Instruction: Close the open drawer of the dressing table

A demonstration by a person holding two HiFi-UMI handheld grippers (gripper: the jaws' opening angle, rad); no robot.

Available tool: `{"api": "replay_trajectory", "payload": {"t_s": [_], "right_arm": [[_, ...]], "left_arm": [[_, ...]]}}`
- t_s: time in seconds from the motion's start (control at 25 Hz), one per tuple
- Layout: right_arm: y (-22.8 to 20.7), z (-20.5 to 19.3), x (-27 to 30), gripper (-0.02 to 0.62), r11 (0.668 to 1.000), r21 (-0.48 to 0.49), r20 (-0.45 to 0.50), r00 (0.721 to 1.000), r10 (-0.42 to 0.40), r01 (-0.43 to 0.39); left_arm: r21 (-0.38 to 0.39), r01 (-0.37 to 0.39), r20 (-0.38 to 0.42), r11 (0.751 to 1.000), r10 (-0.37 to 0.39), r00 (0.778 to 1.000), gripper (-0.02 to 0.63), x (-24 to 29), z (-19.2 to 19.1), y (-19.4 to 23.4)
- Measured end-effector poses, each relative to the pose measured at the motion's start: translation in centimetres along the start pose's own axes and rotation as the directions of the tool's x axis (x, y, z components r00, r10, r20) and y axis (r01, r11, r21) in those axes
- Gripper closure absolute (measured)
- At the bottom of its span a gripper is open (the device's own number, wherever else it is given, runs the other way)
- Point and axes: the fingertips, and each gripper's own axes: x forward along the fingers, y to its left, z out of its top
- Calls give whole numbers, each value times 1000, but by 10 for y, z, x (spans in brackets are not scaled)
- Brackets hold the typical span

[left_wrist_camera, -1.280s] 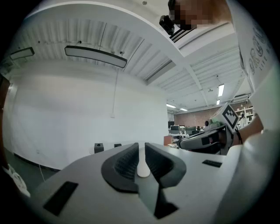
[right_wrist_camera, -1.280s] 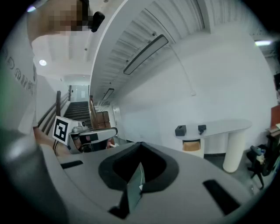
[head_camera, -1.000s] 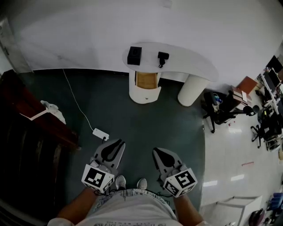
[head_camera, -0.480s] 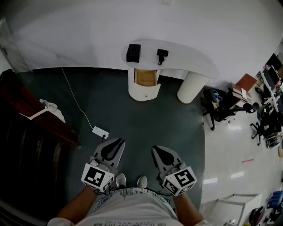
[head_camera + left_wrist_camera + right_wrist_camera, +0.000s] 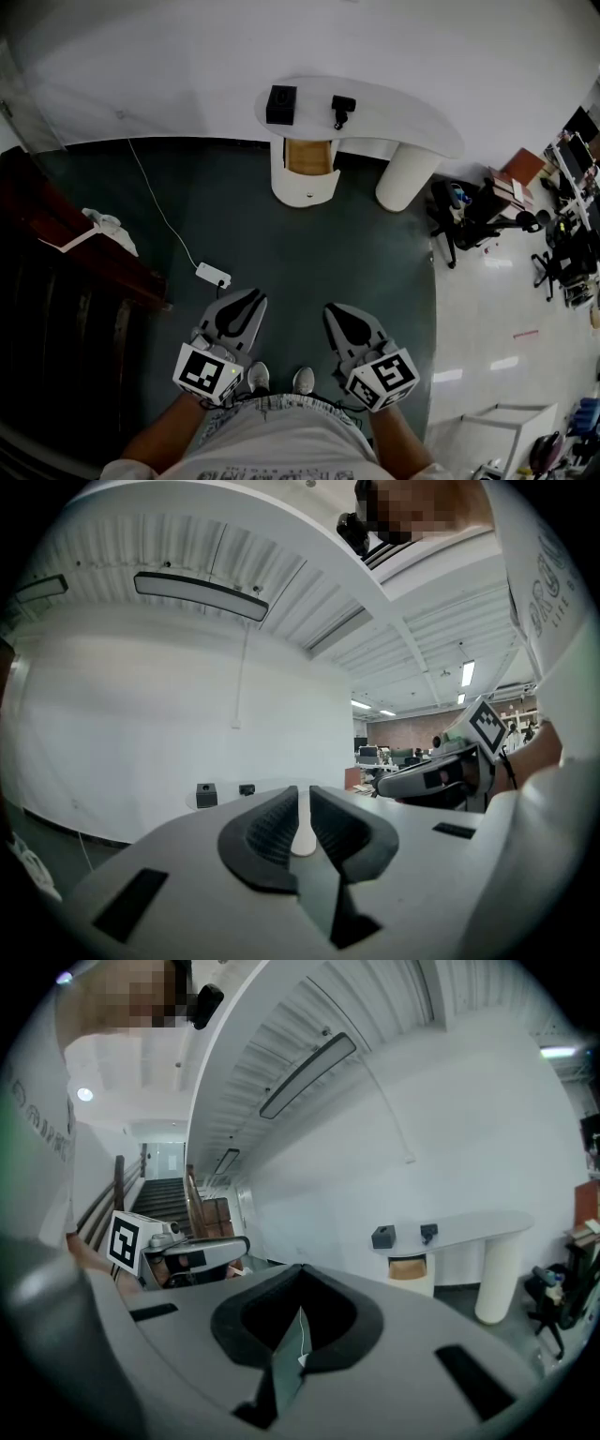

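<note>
The white dressing table [image 5: 394, 108] stands against the far wall, well ahead of me across the dark floor. Its drawer [image 5: 307, 157] is pulled out, showing a wooden inside behind a white rounded front. In the right gripper view the table [image 5: 473, 1227] and the drawer [image 5: 409, 1267] lie far off to the right. My left gripper [image 5: 249, 302] and right gripper [image 5: 335, 313] are held side by side in front of my body, far from the table. Both hold nothing. The right gripper [image 5: 300, 1309] has its tips meeting; the left gripper [image 5: 302, 819] shows only a thin slit.
Two black items [image 5: 280, 104] [image 5: 342, 108] sit on the tabletop. A white power strip [image 5: 213, 275] with its cable lies on the floor to my left. Dark red stairs [image 5: 66, 272] fill the left side. Office chairs [image 5: 469, 220] and desks stand at the right.
The dressing table sits slightly higher in the head view than before, as the view shifted. Both grippers stay where they were, still shut.
</note>
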Motion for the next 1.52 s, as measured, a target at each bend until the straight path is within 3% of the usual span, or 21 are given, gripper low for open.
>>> {"api": "replay_trajectory", "payload": {"t_s": [0.24,1.08,1.52], "right_arm": [[0,4,2,586,1000,-1,7,1000,-4,4],[-7,5,3,465,1000,17,5,1000,-10,10],[-31,-4,-17,431,999,46,3,1000,-14,14]], "left_arm": [[2,9,-7,1000,-9,1000,551,1,0,0],[0,11,-15,1000,-11,1000,552,7,-3,2],[-12,-19,-39,1000,19,999,552,15,-17,-20]]}}
